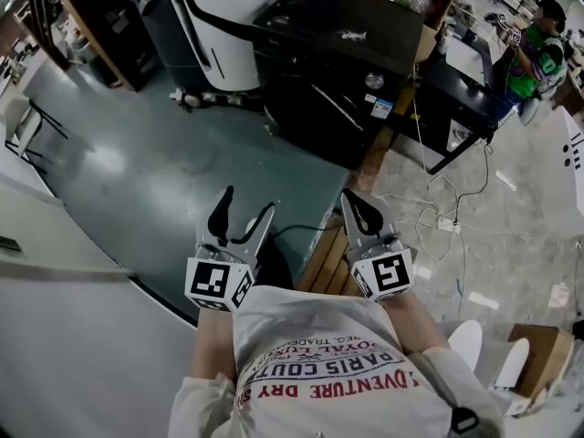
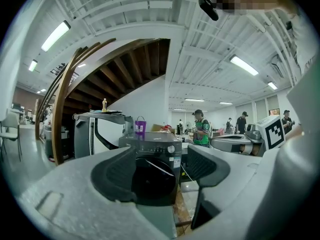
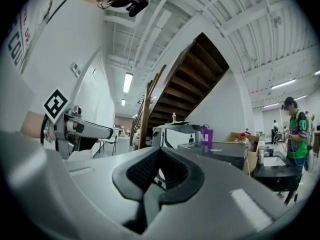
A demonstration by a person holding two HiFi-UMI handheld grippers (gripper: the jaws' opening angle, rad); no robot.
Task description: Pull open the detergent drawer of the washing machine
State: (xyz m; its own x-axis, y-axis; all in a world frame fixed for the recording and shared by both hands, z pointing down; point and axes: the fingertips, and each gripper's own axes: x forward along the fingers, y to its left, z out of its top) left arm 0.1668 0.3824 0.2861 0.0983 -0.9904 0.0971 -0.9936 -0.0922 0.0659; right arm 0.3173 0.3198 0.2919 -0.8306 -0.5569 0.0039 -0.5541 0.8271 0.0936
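Note:
The black front-loading washing machine [image 1: 347, 71] stands a good way ahead of both grippers, its control strip and silver knob [image 1: 374, 81] along the top front. In the left gripper view the washing machine [image 2: 155, 169] fills the gap between the jaws, well beyond them; the drawer front is too small to make out. My left gripper [image 1: 246, 206] is open, with nothing between its pads. My right gripper [image 1: 358, 203] is held beside it, jaws together and empty. In the right gripper view only the machine's top [image 3: 215, 151] shows past the shut gripper [image 3: 159, 171].
A white appliance [image 1: 219, 26] stands left of the machine. A wooden pallet [image 1: 333, 263] lies on the floor just ahead of me. Cables [image 1: 438, 217] trail over the tiles at right. A person in green [image 1: 543, 53] stands by a black table [image 1: 456, 108].

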